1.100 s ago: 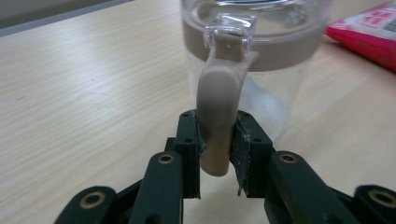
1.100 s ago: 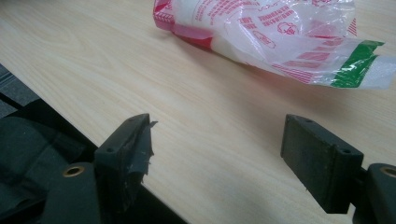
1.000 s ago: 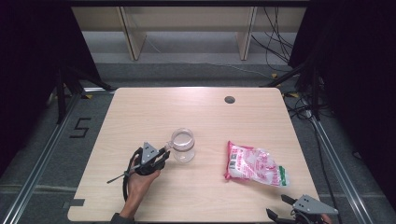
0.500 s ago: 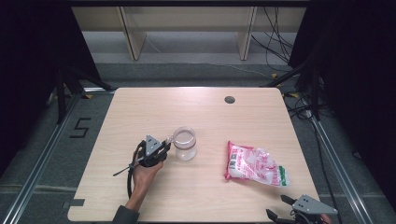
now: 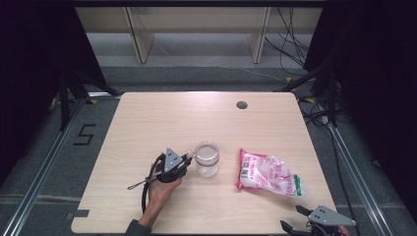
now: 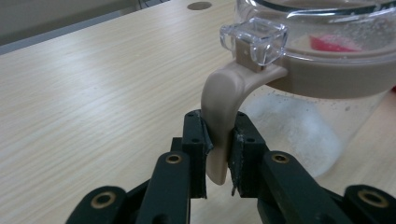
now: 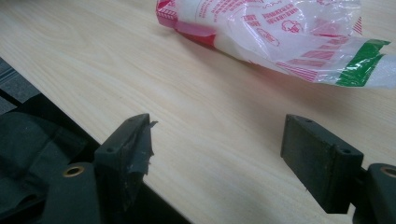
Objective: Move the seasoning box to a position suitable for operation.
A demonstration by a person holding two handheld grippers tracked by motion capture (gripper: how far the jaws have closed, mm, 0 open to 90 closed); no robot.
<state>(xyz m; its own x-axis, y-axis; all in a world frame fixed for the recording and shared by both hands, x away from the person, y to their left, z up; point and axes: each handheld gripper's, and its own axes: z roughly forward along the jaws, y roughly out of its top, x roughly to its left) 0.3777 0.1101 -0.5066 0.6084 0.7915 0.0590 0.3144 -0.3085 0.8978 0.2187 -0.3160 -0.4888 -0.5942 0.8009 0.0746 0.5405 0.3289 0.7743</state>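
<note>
A clear plastic jar (image 5: 207, 158) with a beige rim and a beige handle (image 6: 218, 107) stands near the middle of the wooden table (image 5: 196, 118). My left gripper (image 5: 187, 159) is shut on that handle from the jar's left, and in the left gripper view its pads (image 6: 200, 140) press on both sides of it. White powder clings inside the jar (image 6: 299, 130). A red, white and green plastic bag (image 5: 268, 173) lies flat to the right of the jar. My right gripper (image 5: 293, 219) stands open at the table's front right edge, short of the bag (image 7: 280, 32), with nothing between its jaws.
A round grommet hole (image 5: 241, 104) sits at the back of the table. Dark floor with metal rails (image 5: 44, 167) borders the table on both sides, and cables (image 5: 314, 113) run at the back right. Wooden shelving legs (image 5: 140, 44) stand behind.
My left gripper has shifted right and slightly toward me, taking the jar along by its handle. The right gripper and the bag have stayed put.
</note>
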